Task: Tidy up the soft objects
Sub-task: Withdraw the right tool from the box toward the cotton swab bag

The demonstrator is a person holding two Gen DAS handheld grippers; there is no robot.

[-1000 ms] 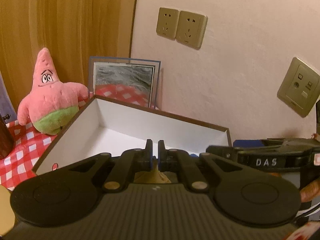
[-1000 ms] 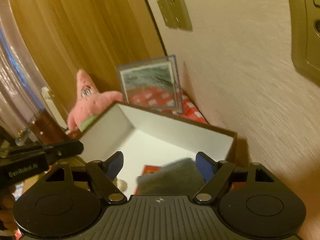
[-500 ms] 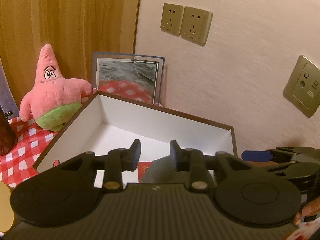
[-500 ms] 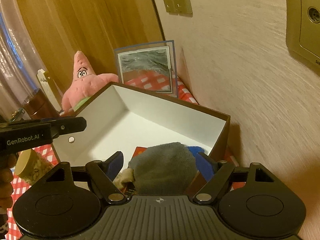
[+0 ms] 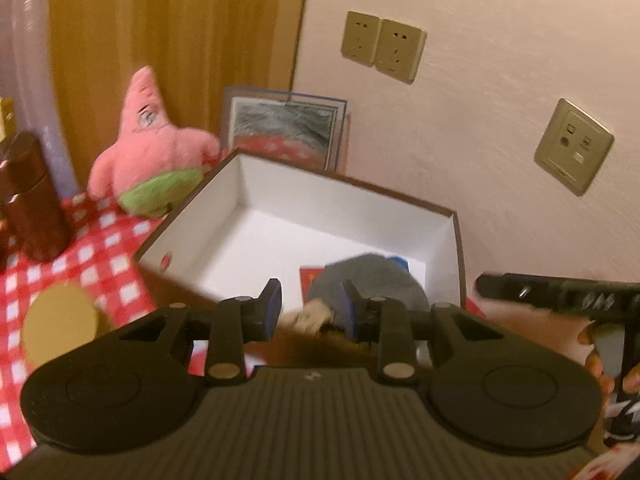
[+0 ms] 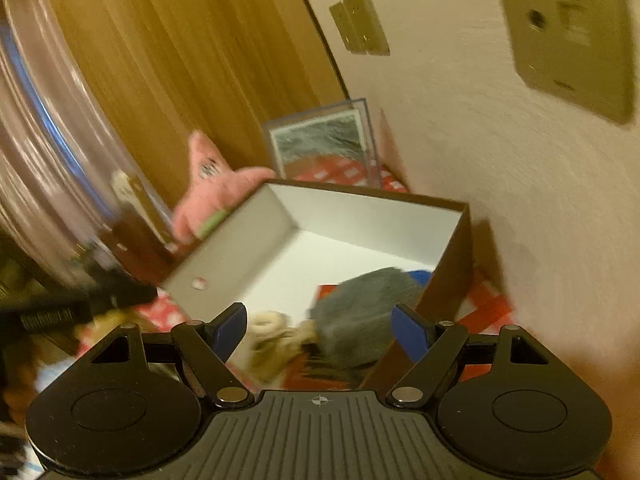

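Now the left gripper (image 5: 310, 308) is hovering with its fingers partly apart and gripping nothing, and the right gripper (image 6: 320, 330) is standing wide, also bare. Inside the white-lined box (image 5: 360, 194), the grey soft toy (image 5: 372, 280) is lying at its near corner, while the pink star plush (image 5: 150, 148) is sitting outside on the checked cloth (image 5: 108, 236).

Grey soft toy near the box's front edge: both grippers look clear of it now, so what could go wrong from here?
1. The grey soft toy sits at the near wall of the box, partly over it; it may slump out.
2. The pink star plush stands outside, tight against the box; reaching for it could nudge the box.
3. The brown cylinder beside the plush could get knocked.
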